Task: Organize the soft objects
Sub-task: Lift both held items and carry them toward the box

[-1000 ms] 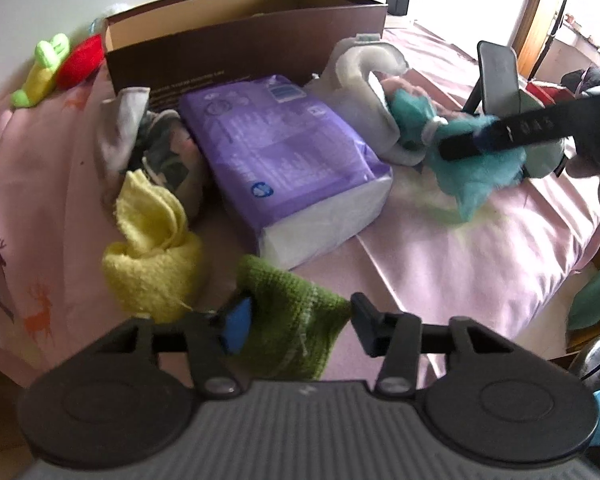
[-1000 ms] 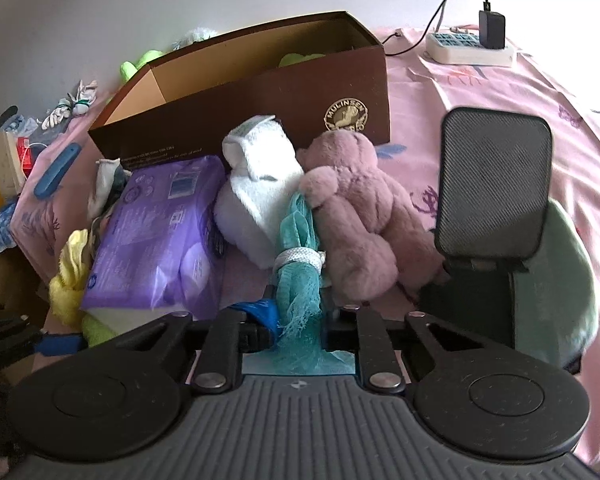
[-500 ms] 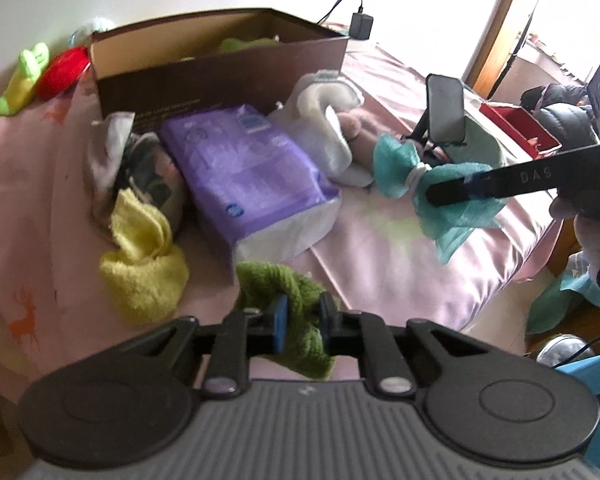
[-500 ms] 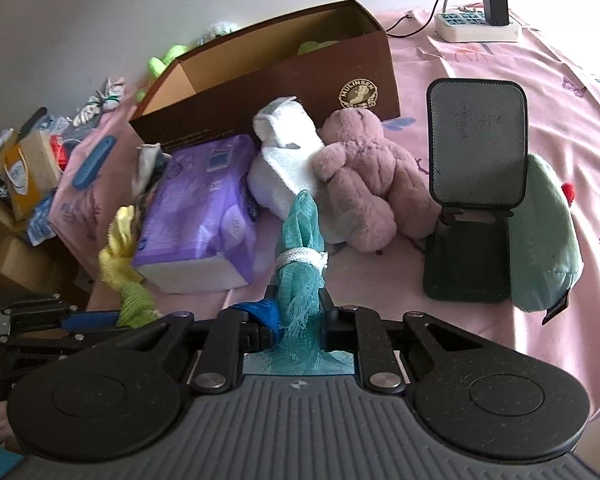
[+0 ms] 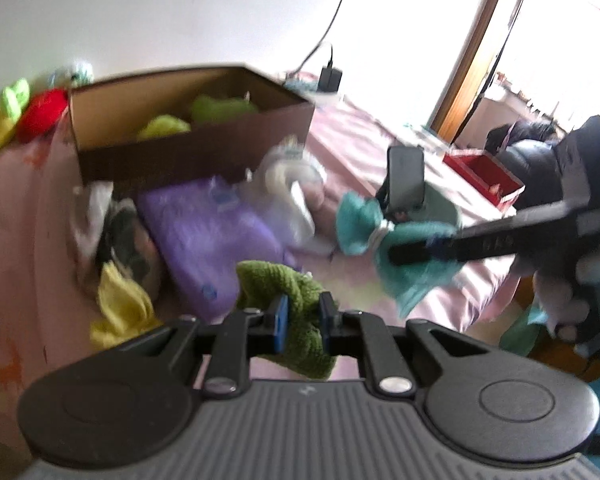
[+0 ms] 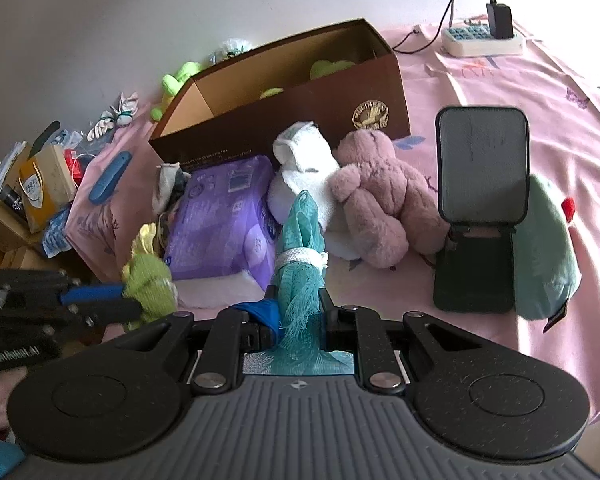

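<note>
My left gripper (image 5: 302, 314) is shut on a green knitted cloth (image 5: 288, 292) and holds it off the pink bedsheet. My right gripper (image 6: 298, 308) is shut on a teal mesh bundle (image 6: 300, 232) tied with a white band, also lifted; the bundle (image 5: 380, 236) shows in the left wrist view too. Behind stands an open brown cardboard box (image 6: 300, 96) with lime-green soft things inside. In front of the box lie a purple tissue pack (image 6: 220, 220), a white towel roll (image 6: 300, 172), a pink teddy bear (image 6: 376, 196) and a yellow cloth (image 5: 120, 312).
A black phone stand (image 6: 480, 216) stands right of the bear, with a mint-green plush (image 6: 548, 248) behind it. A white power strip (image 6: 480, 40) with a charger lies at the back right. Cluttered boxes and bags (image 6: 32, 188) sit off the bed's left edge.
My left gripper closed on the green cloth and lifted it from the bed. Both grippers rose and drew back from the pile; the teal bundle stayed gripped in the right one.
</note>
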The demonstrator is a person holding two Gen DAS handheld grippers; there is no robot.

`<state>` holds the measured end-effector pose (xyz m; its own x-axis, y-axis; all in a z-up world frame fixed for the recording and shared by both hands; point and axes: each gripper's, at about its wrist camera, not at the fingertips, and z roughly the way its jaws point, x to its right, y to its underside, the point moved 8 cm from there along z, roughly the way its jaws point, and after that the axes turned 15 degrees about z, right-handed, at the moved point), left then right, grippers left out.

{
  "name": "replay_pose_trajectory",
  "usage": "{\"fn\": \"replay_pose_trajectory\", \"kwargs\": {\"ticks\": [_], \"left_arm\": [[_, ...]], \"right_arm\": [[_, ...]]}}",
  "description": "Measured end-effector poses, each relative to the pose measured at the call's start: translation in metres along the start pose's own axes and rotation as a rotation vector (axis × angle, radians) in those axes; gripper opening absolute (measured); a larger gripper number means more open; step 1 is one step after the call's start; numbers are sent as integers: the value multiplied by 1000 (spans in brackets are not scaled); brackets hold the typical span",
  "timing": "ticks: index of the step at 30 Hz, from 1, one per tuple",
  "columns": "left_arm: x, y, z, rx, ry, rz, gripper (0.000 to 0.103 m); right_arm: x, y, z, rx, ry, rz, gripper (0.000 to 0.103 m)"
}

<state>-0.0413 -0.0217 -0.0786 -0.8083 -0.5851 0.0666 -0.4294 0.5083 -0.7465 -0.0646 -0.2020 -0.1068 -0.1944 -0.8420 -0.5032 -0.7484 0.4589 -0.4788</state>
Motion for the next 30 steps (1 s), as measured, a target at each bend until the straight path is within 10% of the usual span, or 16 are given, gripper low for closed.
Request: {"fn": "replay_pose_trajectory", "kwargs": {"ticks": [17, 30], "left_arm": [[-78, -105, -11, 231, -221, -45, 12], [-160, -143, 61, 170, -386, -169, 12]], "right_arm": [[-15, -25, -15, 85, -66, -33, 0], [-11, -59, -15, 128, -115, -34, 0]]}}
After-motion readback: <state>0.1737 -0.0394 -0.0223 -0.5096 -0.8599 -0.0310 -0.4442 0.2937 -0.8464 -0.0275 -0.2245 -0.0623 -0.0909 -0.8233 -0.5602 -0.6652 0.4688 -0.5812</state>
